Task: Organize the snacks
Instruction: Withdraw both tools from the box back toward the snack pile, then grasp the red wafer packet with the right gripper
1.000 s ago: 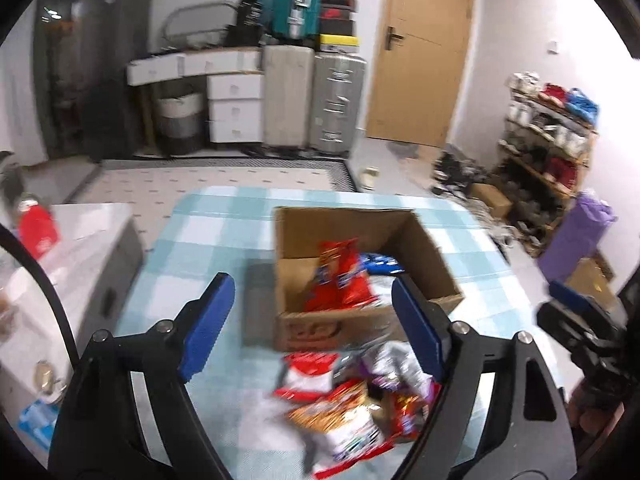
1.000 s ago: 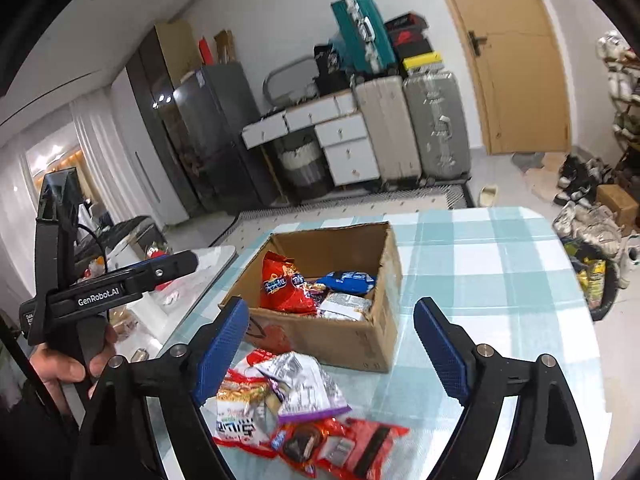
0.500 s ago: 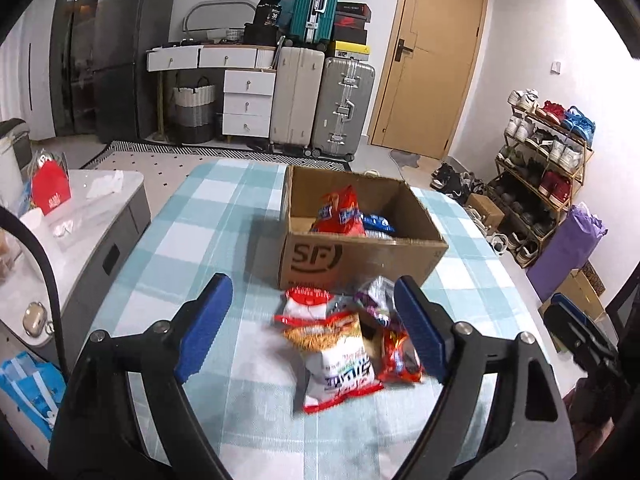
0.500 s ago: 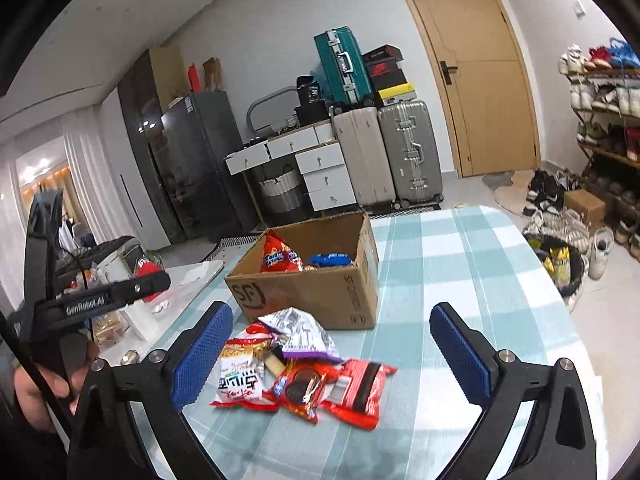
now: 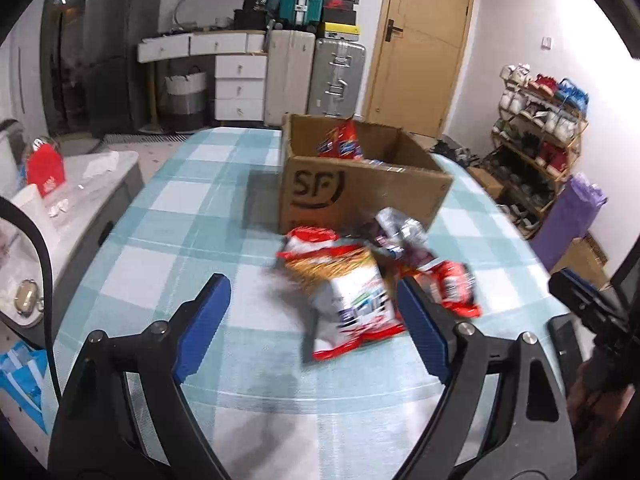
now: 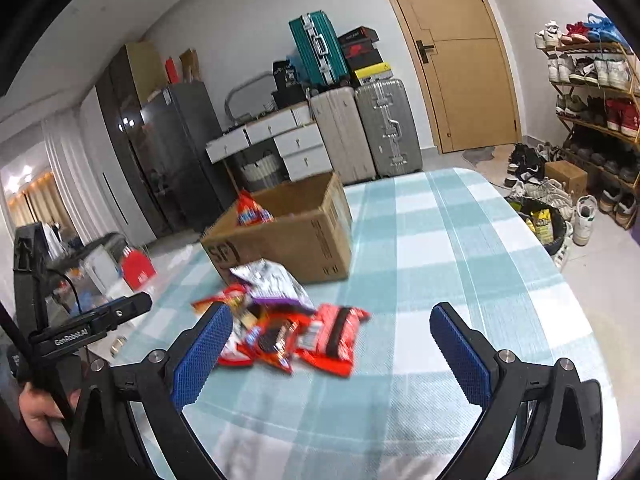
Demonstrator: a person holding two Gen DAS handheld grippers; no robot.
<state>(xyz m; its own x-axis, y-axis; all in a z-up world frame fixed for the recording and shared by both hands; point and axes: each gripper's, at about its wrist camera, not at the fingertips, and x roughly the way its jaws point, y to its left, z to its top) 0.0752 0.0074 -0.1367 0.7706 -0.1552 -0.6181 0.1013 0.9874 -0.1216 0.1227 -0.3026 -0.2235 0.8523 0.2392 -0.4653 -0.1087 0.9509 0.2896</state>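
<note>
An open cardboard box (image 5: pixel 360 184) (image 6: pixel 296 236) stands on the checked table with a red snack bag (image 5: pixel 342 144) (image 6: pixel 250 210) sticking up inside. In front of it lies a pile of snack packs: a white and red bag (image 5: pixel 348 300), a silver and purple bag (image 5: pixel 400 232) (image 6: pixel 272 284), and red packs (image 5: pixel 452 284) (image 6: pixel 320 334). My left gripper (image 5: pixel 312 320) is open and empty, just short of the white and red bag. My right gripper (image 6: pixel 332 354) is open and empty, with the red packs between its fingers' line, a little ahead.
The table's cloth (image 6: pixel 440 240) is teal and white. A white side counter (image 5: pixel 80 184) with a red bag stands to the left. Suitcases (image 5: pixel 336 76), drawers and a door are behind; a shoe rack (image 5: pixel 536 140) and a bin (image 6: pixel 544 224) stand to the right.
Both grippers have pulled back and dropped lower toward the table. The box and snack pile now sit farther ahead and look blurred from the motion. Both stay open.
</note>
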